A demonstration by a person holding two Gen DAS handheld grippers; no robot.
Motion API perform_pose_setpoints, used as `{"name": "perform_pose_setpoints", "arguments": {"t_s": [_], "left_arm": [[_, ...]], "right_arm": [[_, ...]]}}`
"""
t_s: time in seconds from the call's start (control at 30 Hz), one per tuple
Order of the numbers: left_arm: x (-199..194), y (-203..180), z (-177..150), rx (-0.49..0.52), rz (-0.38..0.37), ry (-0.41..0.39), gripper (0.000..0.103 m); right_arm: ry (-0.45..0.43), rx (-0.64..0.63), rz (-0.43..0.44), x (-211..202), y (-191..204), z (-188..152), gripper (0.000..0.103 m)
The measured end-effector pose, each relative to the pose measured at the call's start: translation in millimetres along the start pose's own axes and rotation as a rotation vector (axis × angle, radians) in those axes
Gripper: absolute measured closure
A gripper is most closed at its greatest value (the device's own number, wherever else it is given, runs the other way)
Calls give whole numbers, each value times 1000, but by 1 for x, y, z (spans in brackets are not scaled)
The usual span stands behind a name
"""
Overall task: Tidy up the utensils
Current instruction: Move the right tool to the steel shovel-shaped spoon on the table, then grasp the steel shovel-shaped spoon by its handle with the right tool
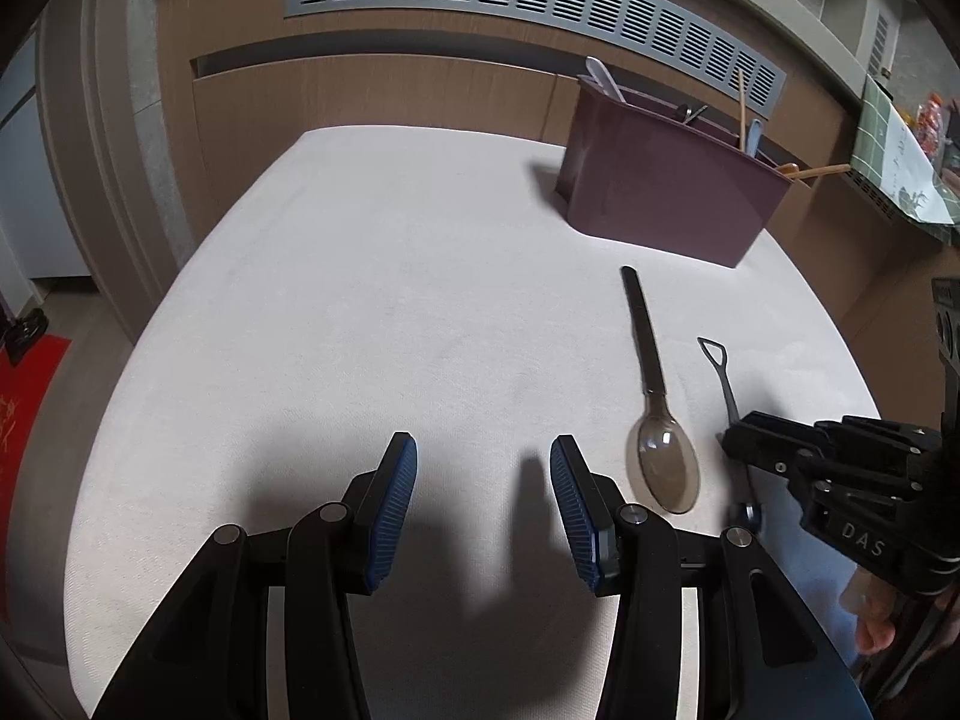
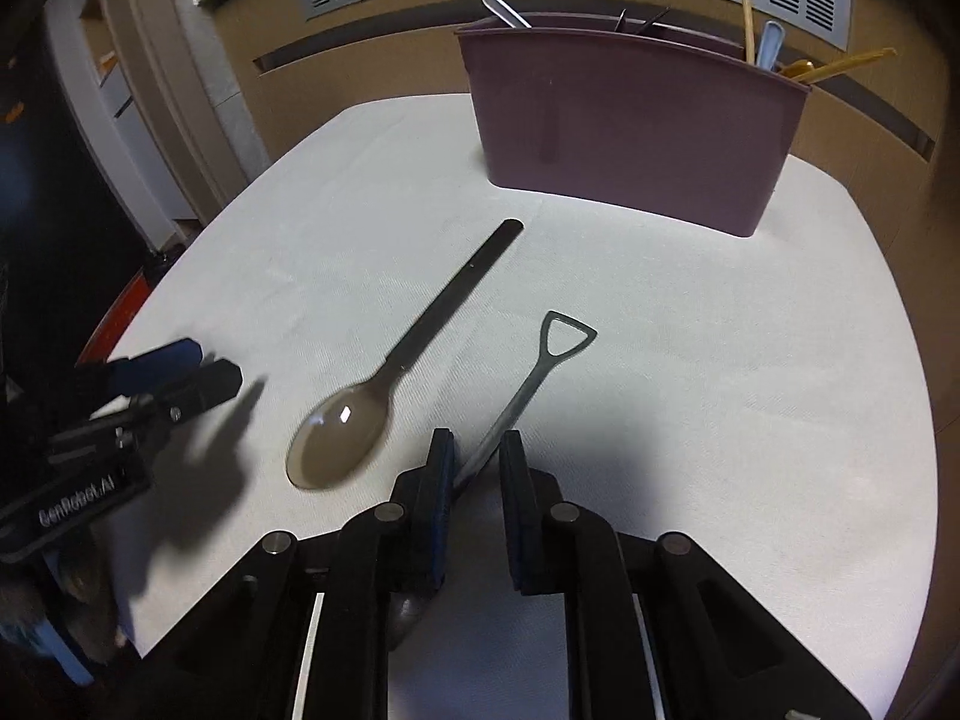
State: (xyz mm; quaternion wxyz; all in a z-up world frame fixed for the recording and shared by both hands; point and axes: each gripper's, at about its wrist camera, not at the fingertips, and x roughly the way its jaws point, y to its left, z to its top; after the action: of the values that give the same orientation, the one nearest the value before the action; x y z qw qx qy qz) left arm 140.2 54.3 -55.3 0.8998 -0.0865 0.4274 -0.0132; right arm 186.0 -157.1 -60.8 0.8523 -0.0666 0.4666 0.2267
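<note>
My right gripper point(image 2: 477, 444) is shut on the thin stem of a small metal shovel-shaped spoon point(image 2: 555, 348). The stem crosses slantwise between the pads, and the triangular handle end points away toward the holder. The spoon's bowl is mostly hidden under the jaws. A brown translucent spoon point(image 2: 342, 438) with a long dark handle lies flat just left of it. The left wrist view shows that brown spoon point(image 1: 660, 420), the shovel spoon point(image 1: 717, 372) and my right gripper point(image 1: 741, 438) at the right. My left gripper point(image 1: 483, 468) hovers open over bare cloth, with nothing between its blue pads point(image 1: 393, 510).
A maroon utensil holder point(image 2: 630, 132) stands at the back of the white-clothed table point(image 2: 750, 390), with several utensils sticking out of it. Behind it runs a wood-panelled wall with a vent grille point(image 1: 540, 6). My left gripper point(image 2: 180, 372) shows at the table's left edge.
</note>
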Motion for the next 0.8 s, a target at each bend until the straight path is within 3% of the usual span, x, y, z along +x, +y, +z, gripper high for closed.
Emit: {"name": "perform_pose_setpoints", "arguments": {"t_s": [0.07, 0.17, 0.23, 0.33, 0.43, 0.67, 0.73, 0.8], "left_arm": [[0, -3, 0, 12, -29, 1, 56], [-1, -14, -1, 31, -150, 18, 56], [1, -28, -3, 72, -187, 34, 56], [3, -52, -7, 155, -164, 37, 56], [11, -70, -10, 208, -119, 57, 56], [18, -73, -11, 215, -79, 66, 56], [17, -71, -12, 212, -79, 65, 56], [18, -70, -12, 208, -82, 63, 56]], "right_arm": [[-4, 1, -24, -5, -14, -5, 93], [-16, 10, -83, -18, -36, -15, 93], [-21, 9, -133, -24, -51, -20, 92], [-16, 26, -169, -31, -64, -23, 82], [-9, 80, -151, -27, -73, -24, 82], [-23, 191, -177, -26, -73, -20, 77], [-19, 182, -197, -17, -69, -10, 77], [-28, 125, -230, -11, -58, -4, 89]]}}
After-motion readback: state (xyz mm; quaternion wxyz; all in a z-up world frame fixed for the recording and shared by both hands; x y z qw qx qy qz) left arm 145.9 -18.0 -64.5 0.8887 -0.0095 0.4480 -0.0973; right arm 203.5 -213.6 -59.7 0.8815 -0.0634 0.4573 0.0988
